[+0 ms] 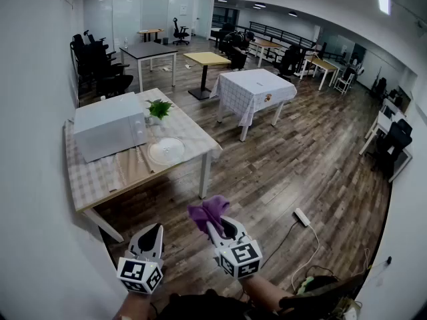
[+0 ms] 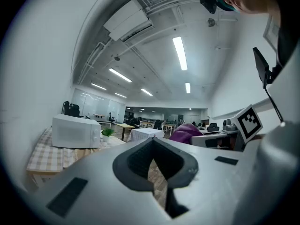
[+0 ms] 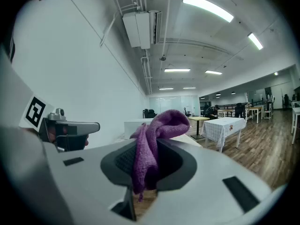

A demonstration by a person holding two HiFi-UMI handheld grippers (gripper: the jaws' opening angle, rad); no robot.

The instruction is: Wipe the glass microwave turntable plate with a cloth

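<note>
The round glass turntable plate [image 1: 166,151] lies flat on the checked table [image 1: 85,181], in front of the white microwave [image 1: 110,125]. Both grippers hang low over the wooden floor, well short of the table. My right gripper [image 1: 213,226] is shut on a purple cloth [image 1: 207,211], which bunches up out of its jaws [image 3: 154,134]. My left gripper [image 1: 153,231] is to its left, with its jaws together and nothing in them. In the left gripper view the microwave [image 2: 75,131] stands far ahead and the purple cloth [image 2: 185,131] shows at the right.
A small green plant [image 1: 158,109] stands beside the microwave. A second table with a white cloth [image 1: 257,89] is further back. A power strip [image 1: 302,217] and cable lie on the floor to the right. Office chairs and desks fill the back of the room.
</note>
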